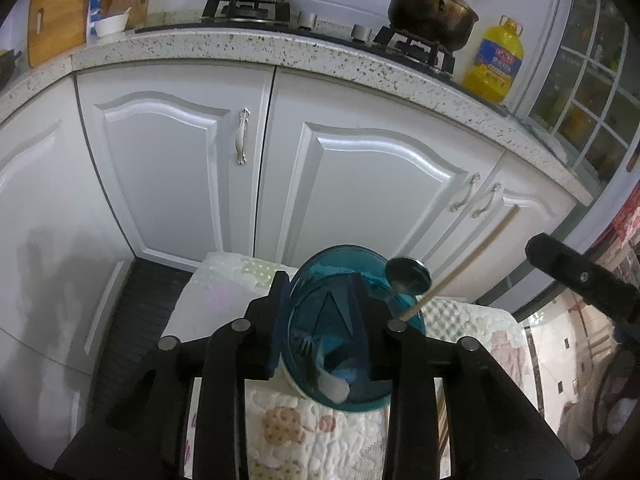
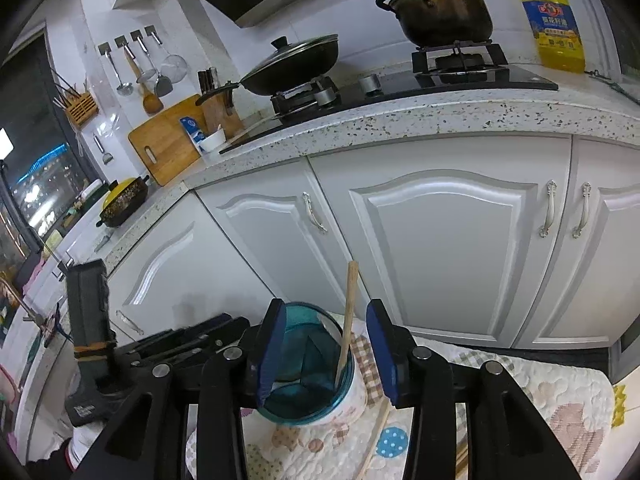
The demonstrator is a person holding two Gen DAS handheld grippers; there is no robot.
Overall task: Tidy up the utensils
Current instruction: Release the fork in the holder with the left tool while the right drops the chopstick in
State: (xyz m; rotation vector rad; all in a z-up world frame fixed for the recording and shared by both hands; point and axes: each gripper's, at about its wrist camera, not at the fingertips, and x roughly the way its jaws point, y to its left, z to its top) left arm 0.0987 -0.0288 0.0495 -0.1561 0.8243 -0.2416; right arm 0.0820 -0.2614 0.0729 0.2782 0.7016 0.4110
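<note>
Meanwhile, steadied at its rim for loading: blue utensil holder (image 1: 340, 320), on quilted cloth (image 1: 312, 432) over the low surface near white cabinets (image 1: 168, 160). Left claw (image 1: 320, 320) part-open astride the holder's rim, pads apparently not pressing. Right claw (image 2: 326, 348) open, empty, around a just-dropped chopstick (image 2: 347, 320) leaning inside. Spoon (image 1: 408, 274) and fork (image 1: 308, 348) already stowed; another chopstick (image 2: 376, 436) waiting on the cloth.

1. Utensil holder (image 2: 316, 376) stands on the quilted cloth (image 2: 520, 392) before the cabinet doors (image 2: 440, 248)
2. In it I see a chopstick (image 2: 347, 320) leaning upright, plus a spoon (image 1: 407, 274) and a fork (image 1: 307, 350)
3. Another chopstick (image 2: 376, 436) lies on the cloth, right of the holder
4. Wok (image 2: 296, 66) sits left of the pot (image 2: 444, 12) on the countertop (image 2: 400, 120) above
</note>
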